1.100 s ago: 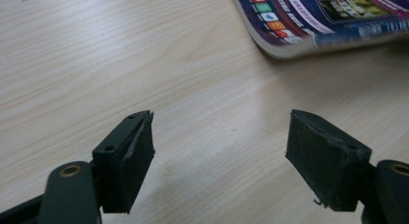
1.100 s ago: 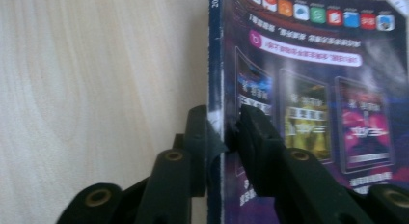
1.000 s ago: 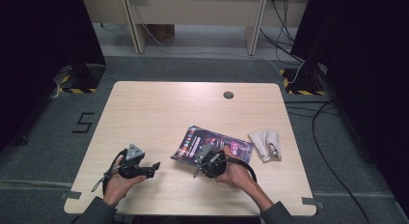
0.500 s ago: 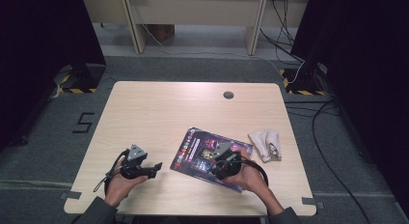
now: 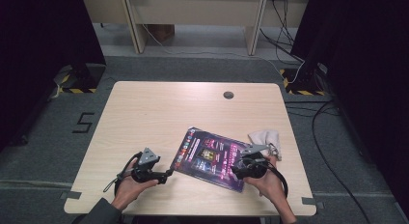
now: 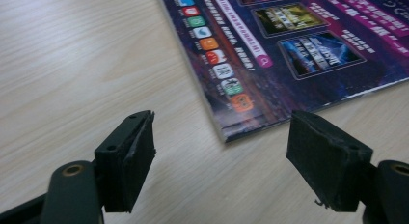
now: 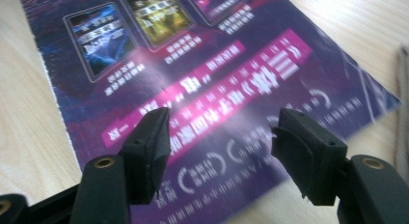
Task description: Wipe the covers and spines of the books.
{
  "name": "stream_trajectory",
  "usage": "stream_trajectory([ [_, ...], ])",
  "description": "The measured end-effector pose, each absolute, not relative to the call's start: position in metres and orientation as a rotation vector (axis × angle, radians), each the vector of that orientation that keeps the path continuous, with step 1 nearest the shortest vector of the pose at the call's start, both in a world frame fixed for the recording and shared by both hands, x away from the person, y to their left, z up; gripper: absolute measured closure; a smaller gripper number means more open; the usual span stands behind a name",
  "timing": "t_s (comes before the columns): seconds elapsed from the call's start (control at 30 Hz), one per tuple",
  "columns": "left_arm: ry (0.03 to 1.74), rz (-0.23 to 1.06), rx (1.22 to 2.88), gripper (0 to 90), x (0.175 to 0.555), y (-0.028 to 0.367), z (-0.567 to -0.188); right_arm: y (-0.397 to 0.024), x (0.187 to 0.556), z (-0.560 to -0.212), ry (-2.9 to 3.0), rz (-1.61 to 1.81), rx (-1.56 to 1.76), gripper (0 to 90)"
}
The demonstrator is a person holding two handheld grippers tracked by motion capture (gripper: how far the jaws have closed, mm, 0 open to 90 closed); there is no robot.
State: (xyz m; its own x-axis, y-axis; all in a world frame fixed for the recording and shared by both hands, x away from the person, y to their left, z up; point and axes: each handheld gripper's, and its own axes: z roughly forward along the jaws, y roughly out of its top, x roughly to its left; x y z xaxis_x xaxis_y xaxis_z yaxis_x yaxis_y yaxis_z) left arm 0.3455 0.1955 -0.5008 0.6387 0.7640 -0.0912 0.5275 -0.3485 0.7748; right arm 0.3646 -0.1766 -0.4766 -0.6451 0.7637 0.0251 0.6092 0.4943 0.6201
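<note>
I have the magazine (image 5: 212, 159) lying flat on the table (image 5: 159, 113), closed, in the near-right part of the top; in the high view its long axis runs from about ten o'clock to four o'clock, so it sits skewed to the table edge. My right gripper (image 5: 237, 170) hangs over the magazine's near end, at the four o'clock end of that axis; its jaws have just been opening and now stand well apart, with nothing pinched between them; in the right gripper view the glossy cover (image 7: 193, 89) spreads out under and beyond the two pads, which press on nothing. My left gripper (image 5: 168, 175) is off the paper, just beside the magazine's near-left corner, which lies at roughly three o'clock from it in the high view; its jaws are also apart and empty; in the left gripper view that corner (image 6: 226, 134) sits at twelve o'clock between the pads, a little ahead of them. I judge the right hand the nearer one, already above the cover; the left would need to slide on toward the corner to catch an edge. A pale cloth (image 5: 265, 137) lies at the magazine's far-right side, touching or nearly so.
</note>
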Motion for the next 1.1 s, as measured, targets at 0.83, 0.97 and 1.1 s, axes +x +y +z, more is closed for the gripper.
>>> stream_trajectory([
  [0.83, 0.961, 0.315, 2.117, 20.8, 0.362, 0.157, -0.513, -0.187, 0.365, -0.495, 2.459, 0.859, 1.278, 32.6],
  [0.97, 0.959, 0.323, 2.158, 20.0, 0.353, 0.158, -0.515, -0.184, 0.370, -0.495, 2.460, 0.848, 1.262, 31.6],
  [1.1, 0.978, 0.325, 2.162, 20.6, 0.343, 0.158, -0.513, -0.181, 0.380, -0.495, 2.474, 0.845, 1.234, 31.2],
])
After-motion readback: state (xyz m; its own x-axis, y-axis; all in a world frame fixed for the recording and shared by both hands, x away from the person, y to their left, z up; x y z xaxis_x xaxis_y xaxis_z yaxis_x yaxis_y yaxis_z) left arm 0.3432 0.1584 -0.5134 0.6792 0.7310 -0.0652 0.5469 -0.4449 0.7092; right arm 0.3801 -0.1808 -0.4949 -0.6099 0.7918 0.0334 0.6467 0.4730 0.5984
